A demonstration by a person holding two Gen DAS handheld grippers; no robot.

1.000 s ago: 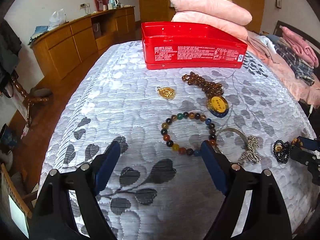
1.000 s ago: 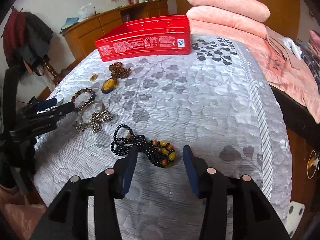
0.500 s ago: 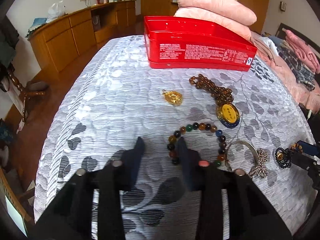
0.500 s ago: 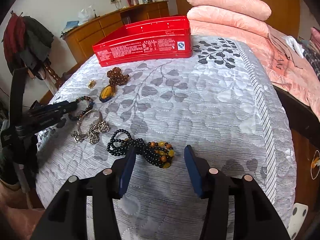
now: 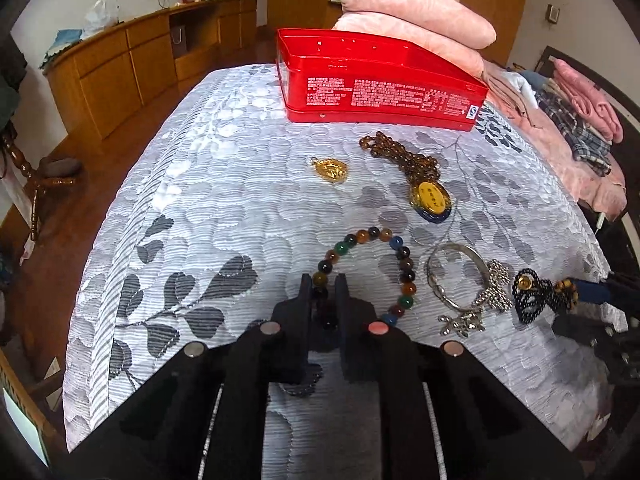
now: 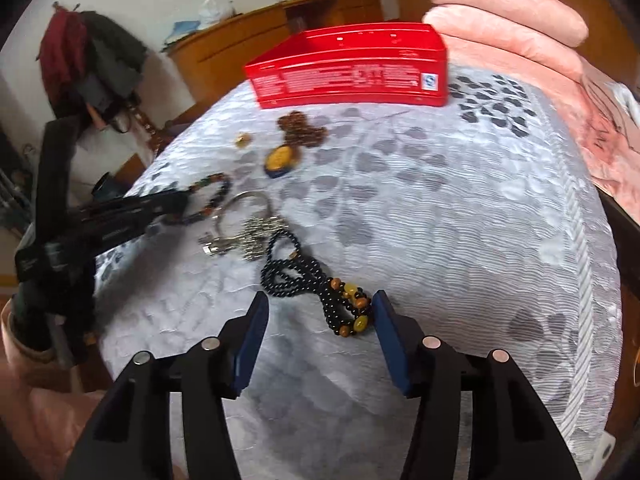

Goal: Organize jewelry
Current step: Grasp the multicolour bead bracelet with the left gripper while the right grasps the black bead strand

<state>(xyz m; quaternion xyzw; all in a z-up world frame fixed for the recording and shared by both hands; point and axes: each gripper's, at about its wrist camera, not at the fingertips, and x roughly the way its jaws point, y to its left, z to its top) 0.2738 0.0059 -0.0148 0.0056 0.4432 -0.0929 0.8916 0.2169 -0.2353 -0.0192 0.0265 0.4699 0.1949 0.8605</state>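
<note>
Left claw point(image 5: 323, 286) closing on the near-left arc of the multicoloured round-bead bracelet point(image 5: 366, 276), beads pinched between the two black pads; bracelet otherwise lying flat on the grey-and-white leaf-patterned quilted bedspread point(image 5: 208, 208). Right claw point(image 6: 318, 312) with jaws parted and opening, straddling the near end of the black small-bead strand with amber and brown accent beads point(image 6: 320, 288); right pad just beside the amber beads, left pad well clear, no pressure yet.

Destination by judgement: open red rectangular tin with white print point(image 5: 380, 80), at the far side of the bed. Also on the bedspread: gold oval pendant point(image 5: 331, 169), brown bead necklace with yellow oval medallion point(image 5: 430, 196), silver bangle with a metal bow charm point(image 5: 466, 280), lying between the two bead pieces.

For a clean lift of the bracelet:
- Grip confirmed on the beads themselves, not on a fold of cloth beneath.
- Rise straight up before travel, so that the hanging loop clears the bangle to its right.
- Carry far and slightly right, lowered inside the tin wall before release.

For the black strand: claw centred over the bunched amber section, loops gathered between the pads before closing, since loose coils may snag the bow charm near the far-left end. Risk of beads slipping from narrow pads; slow movement advised.
</note>
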